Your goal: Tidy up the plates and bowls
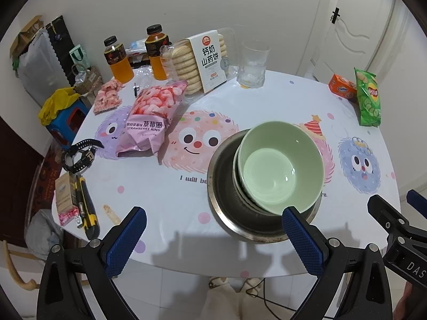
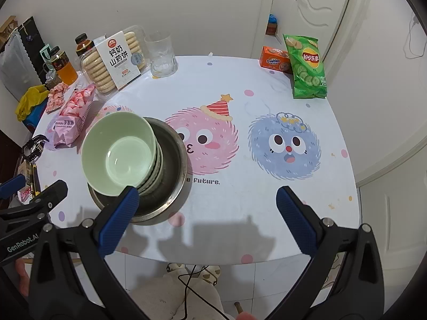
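Your bowls sit stacked in the pan near the table's front edge, both grippers empty.

Your left gripper hangs at that front edge, jaws wide apart, its right finger just before the pan's rim. Your right gripper hangs beside it, jaws also wide apart, left finger over the pan's near rim, perhaps touching. The green stack leans toward the pan's left side. The chips lie by the far right edge.
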`<state>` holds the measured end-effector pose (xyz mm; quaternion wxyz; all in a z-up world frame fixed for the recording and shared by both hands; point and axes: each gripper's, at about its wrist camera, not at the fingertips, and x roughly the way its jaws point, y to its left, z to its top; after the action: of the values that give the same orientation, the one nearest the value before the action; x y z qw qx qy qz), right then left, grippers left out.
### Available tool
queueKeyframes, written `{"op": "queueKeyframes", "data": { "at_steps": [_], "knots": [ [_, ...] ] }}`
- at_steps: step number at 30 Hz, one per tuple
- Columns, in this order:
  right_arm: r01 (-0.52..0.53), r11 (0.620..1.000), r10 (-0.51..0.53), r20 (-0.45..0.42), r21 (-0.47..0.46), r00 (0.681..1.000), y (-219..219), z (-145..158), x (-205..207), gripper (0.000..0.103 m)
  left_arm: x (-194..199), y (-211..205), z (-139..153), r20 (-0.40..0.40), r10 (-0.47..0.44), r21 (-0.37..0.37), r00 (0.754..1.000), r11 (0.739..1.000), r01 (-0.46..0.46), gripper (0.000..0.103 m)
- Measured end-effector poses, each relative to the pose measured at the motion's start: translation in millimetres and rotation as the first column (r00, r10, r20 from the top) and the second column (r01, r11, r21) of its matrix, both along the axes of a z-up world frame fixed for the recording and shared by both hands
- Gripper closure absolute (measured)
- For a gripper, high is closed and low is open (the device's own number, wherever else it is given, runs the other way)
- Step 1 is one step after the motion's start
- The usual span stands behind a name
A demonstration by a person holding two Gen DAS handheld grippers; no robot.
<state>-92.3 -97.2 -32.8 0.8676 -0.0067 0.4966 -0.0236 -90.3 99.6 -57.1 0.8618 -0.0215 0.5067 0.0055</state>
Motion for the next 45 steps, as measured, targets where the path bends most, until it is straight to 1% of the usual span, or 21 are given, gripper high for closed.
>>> {"op": "queueKeyframes", "data": {
  "at_steps": [45],
  "knots": [
    [0.018,1.000,-0.018,-0.028,0.003,0.999,-5.3,-6.2,4.4,0.001,6.0,1.7,-6.7,-0.022,-0.014,-0.019,1.000,1.000,0.014,0.000]
  ]
}}
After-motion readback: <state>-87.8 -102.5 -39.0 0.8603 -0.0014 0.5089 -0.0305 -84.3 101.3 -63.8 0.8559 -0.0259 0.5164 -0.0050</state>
